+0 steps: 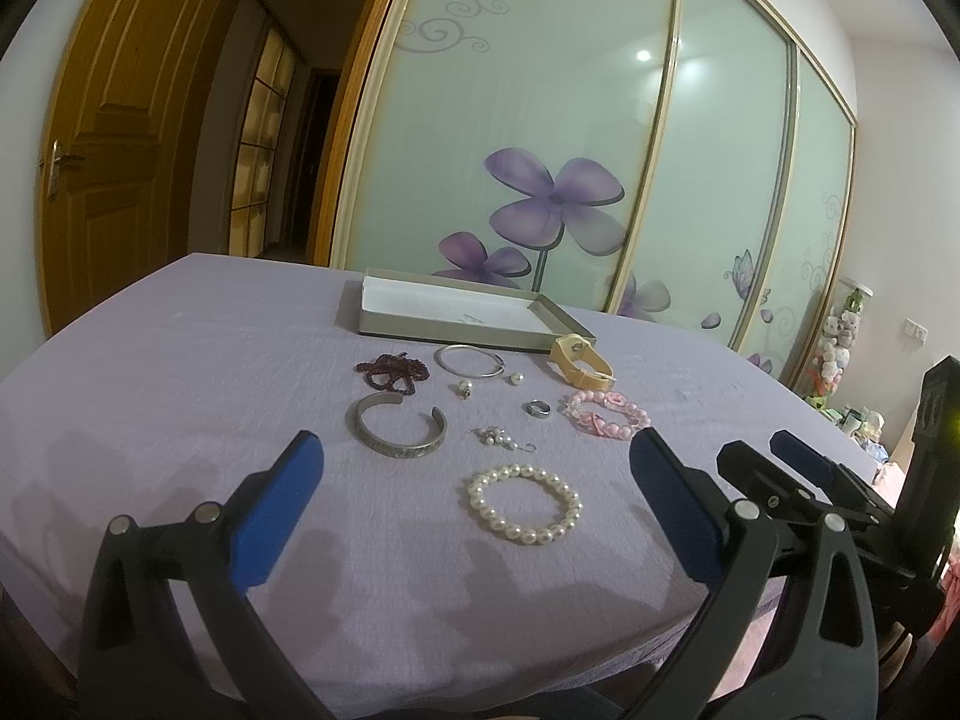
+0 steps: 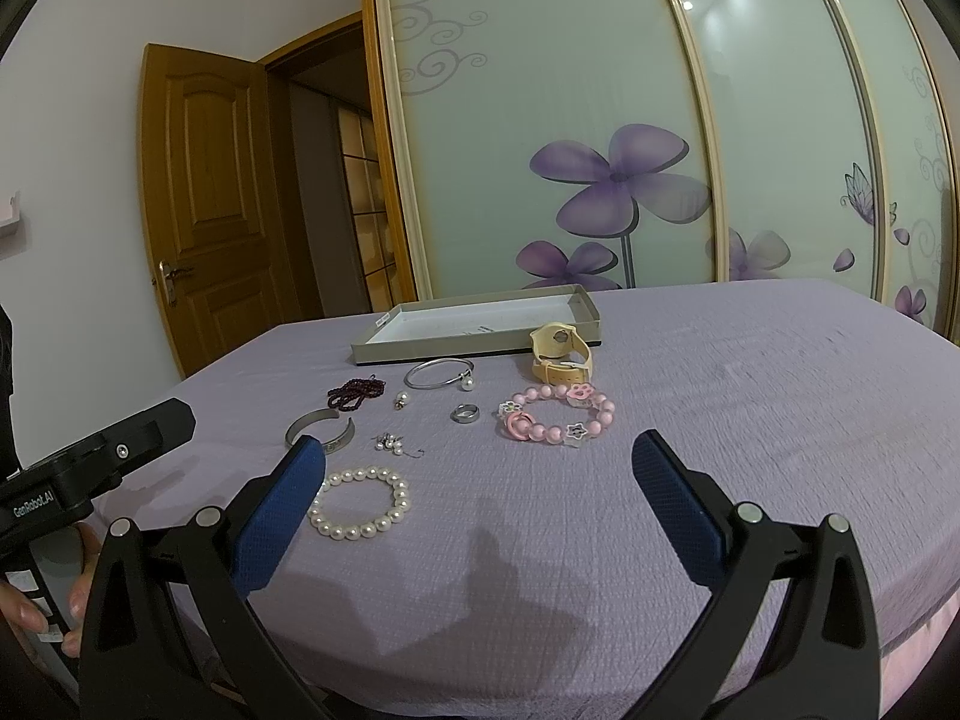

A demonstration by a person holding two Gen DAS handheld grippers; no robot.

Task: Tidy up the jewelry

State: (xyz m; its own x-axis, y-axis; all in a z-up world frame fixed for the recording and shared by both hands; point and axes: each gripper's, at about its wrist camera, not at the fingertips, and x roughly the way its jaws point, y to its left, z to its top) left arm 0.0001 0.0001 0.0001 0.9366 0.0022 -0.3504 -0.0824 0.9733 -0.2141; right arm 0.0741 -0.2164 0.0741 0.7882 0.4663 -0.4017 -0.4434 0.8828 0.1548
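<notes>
Pearl bracelet [image 1: 524, 504] lies before the tray [image 1: 456, 333].

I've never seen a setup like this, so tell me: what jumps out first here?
A scatter of jewelry on the lilac cloth-covered table: a white pearl bead bracelet nearest, a pink bead bracelet with charms to its right. Behind them lies a shallow grey cardboard tray, and both blue-padded grippers, left and right, hover open.

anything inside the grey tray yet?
No jewelry shows in the tray: only its bare white floor with faint dark marks. The near wall hides the front strip of the floor in both views. The cream watch sits outside, against the tray's front right corner.
</notes>
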